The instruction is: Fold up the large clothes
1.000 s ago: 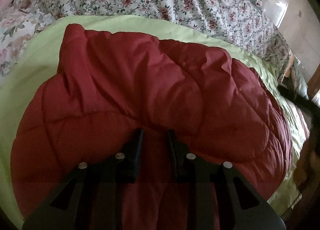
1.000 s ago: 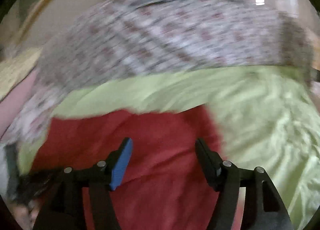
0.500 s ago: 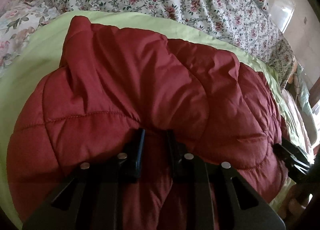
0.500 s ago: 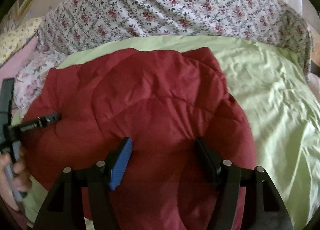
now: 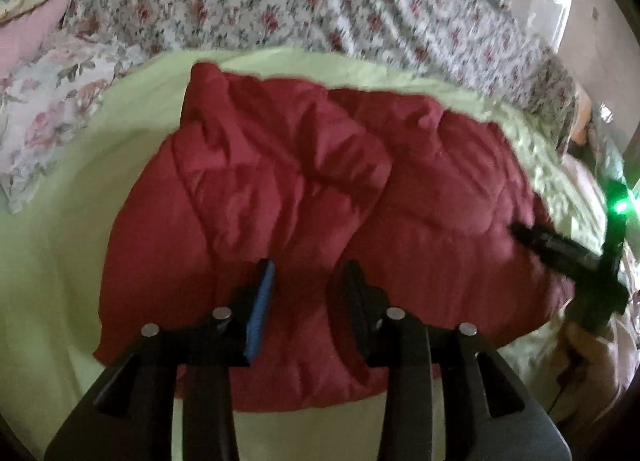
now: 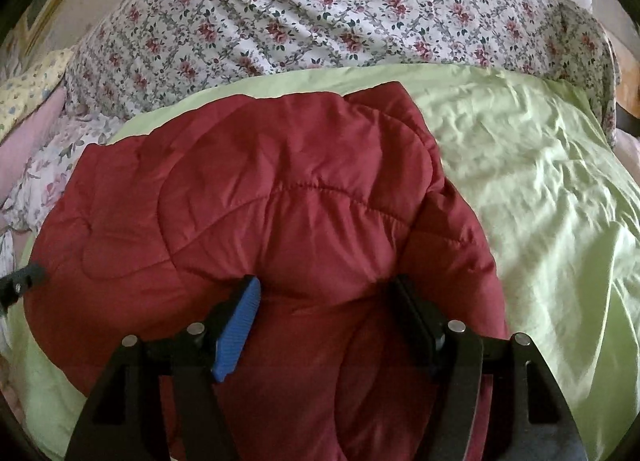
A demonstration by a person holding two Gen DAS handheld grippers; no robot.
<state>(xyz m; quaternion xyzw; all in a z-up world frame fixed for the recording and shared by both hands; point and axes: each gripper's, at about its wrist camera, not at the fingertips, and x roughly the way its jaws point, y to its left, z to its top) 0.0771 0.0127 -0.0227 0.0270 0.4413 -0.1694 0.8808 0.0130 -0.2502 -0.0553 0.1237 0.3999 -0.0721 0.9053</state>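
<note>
Red jacket (image 6: 280, 197) bunched between right gripper (image 6: 324, 297).

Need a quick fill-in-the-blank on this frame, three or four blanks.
1. The quilted puffy jacket is ____ in colour.
2. It lies on a pale ____ sheet.
3. Beyond that sheet lies a ____-patterned bedcover.
4. The right gripper has a bulge of ____ between its fingers.

Missing: red; green; floral; jacket

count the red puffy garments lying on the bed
1: a red quilted jacket lies bunched on the green sheet, taking up its left part in the right wrist view. Nothing shows whether another lies underneath.
</note>
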